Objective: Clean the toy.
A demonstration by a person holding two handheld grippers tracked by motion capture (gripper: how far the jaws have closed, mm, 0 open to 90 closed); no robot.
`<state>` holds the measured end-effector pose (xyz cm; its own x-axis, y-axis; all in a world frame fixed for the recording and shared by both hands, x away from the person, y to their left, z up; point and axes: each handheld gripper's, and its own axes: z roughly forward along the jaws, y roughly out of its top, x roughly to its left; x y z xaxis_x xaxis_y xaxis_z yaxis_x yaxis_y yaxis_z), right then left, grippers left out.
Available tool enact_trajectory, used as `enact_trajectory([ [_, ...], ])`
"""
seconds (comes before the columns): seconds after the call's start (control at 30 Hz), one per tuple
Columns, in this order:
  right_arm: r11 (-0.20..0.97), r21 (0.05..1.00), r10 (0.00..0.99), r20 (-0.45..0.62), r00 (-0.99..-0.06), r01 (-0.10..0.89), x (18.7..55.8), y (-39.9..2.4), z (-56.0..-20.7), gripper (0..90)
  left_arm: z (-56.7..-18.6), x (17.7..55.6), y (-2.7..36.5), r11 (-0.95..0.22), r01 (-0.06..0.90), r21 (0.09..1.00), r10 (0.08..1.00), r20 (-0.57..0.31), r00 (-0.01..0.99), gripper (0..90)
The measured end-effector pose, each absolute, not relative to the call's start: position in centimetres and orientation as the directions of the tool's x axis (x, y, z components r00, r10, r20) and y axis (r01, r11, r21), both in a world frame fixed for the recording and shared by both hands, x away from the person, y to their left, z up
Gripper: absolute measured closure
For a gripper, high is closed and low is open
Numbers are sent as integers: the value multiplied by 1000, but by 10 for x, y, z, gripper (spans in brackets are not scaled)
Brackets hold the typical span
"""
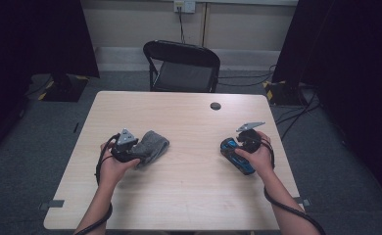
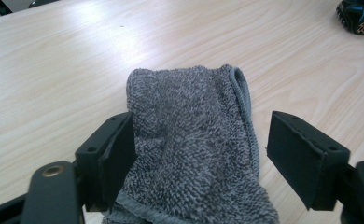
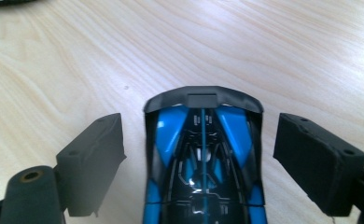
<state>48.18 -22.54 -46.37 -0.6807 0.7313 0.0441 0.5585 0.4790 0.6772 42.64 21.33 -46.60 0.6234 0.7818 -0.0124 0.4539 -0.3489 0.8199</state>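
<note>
Left tool (image 2: 201,154) spread apart, straddling the grey towel (image 2: 194,154): one pad brushing the pile on one flank, the other standing clear of the hemmed edge, so no grip on it. Right tool (image 3: 194,163) wide open too, with the blue toy car (image 3: 202,163) between the pads and a gap on either side. Both things resting flat on the pale wooden worktop (image 1: 189,191), towel (image 1: 151,146) toward the left, car (image 1: 236,155) toward the right, well apart from each other.

Towel: soft, thick terry, folded into a loose roll; likely light and floppy, prone to sag and unroll if lifted by one layer. Best pinched across the whole folded bulk, near the middle, with jaws closing far enough to squash the pile; little risk of slipping or damage.

Car: hard glossy shell, rigid, probably light, likely slick under the pads and free to roll on its wheels. Best taken across the body sides at the widest, flattest stretch, squarely, with a moderate squeeze; thin trim near the rear edge looks like the fragile part, worth avoiding.
</note>
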Motion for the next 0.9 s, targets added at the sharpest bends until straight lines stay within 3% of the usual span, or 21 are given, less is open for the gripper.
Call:
enact_trajectory([
  [0.9, 500, 704, 653, 75, -753, 504, 455, -191, -454, 164, -454, 411, 167, -365, 396, 842, 659, -67, 749, 165],
])
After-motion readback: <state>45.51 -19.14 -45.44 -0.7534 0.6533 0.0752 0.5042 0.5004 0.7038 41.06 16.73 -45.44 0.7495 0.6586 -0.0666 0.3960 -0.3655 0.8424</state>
